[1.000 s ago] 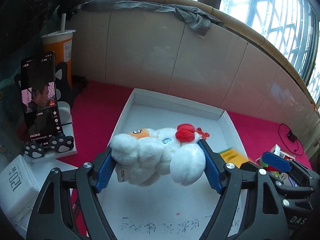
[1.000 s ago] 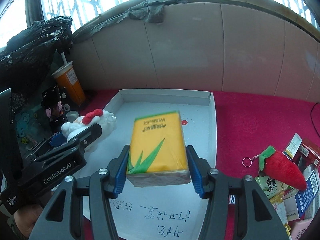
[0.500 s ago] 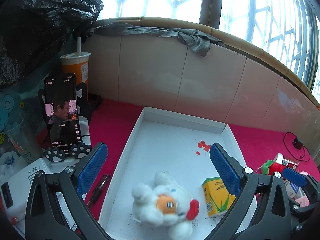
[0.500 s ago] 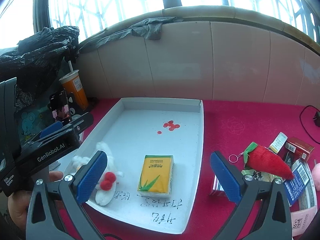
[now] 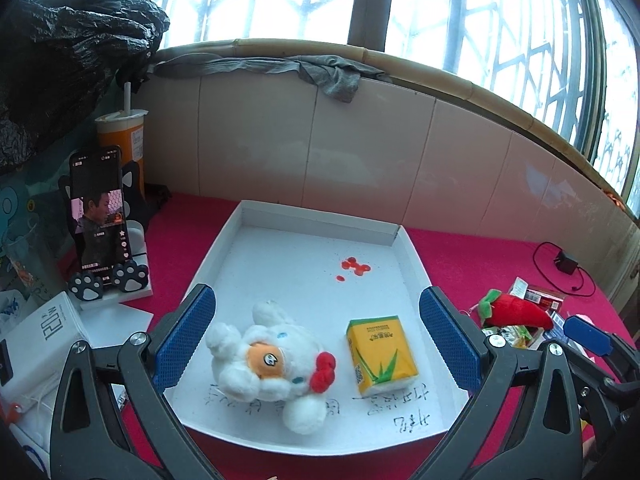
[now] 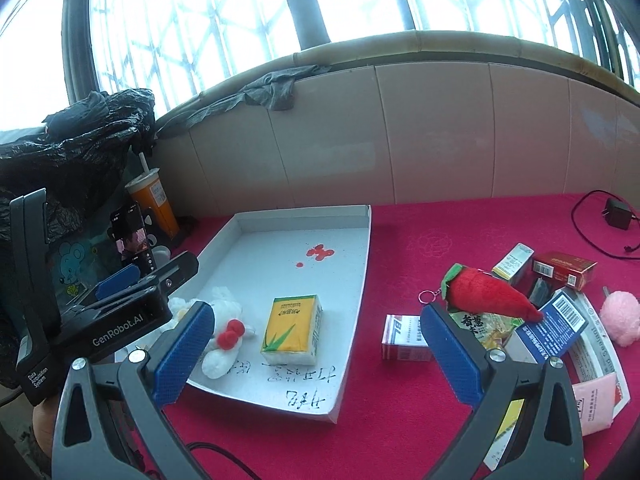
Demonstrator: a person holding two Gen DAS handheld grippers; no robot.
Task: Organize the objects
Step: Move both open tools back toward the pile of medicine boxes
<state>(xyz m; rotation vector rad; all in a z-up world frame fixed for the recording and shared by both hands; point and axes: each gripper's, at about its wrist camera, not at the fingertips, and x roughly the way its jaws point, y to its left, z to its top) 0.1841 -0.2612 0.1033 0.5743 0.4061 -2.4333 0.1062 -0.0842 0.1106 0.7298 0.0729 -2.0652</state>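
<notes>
on the red cloth, the white tray (image 5: 412,254) already holds two things near its front edge: the white plush toy (image 5: 276,364) lying on its side and the yellow tissue pack (image 5: 380,354) lying flat just beside it, apart and not touching. the left gripper (image 5: 318,338) hangs over them with its jaws spread wide and nothing between the pads. the right gripper (image 6: 316,350) is spread wide too, empty, over the tray's right rim and the cloth.

to the right of the tray, a heap waits unsorted: the red strawberry plush (image 6: 490,294) on top of a snack packet, a small white box (image 6: 404,338) nearest the tray, a dark red box (image 6: 564,270), a blue card and a pink fluffy ball (image 6: 622,316).

the step in hand looks like reaching for the next piece. it should go best if the right gripper goes for that heap, since it is on its side. the strawberry plush is soft and sits highest, so it should be closed on across its thick middle, not the keyring. the boxes under it overlap, so lifting straight up should avoid dragging them. the far half of the tray is bare, a good spot for it.
</notes>
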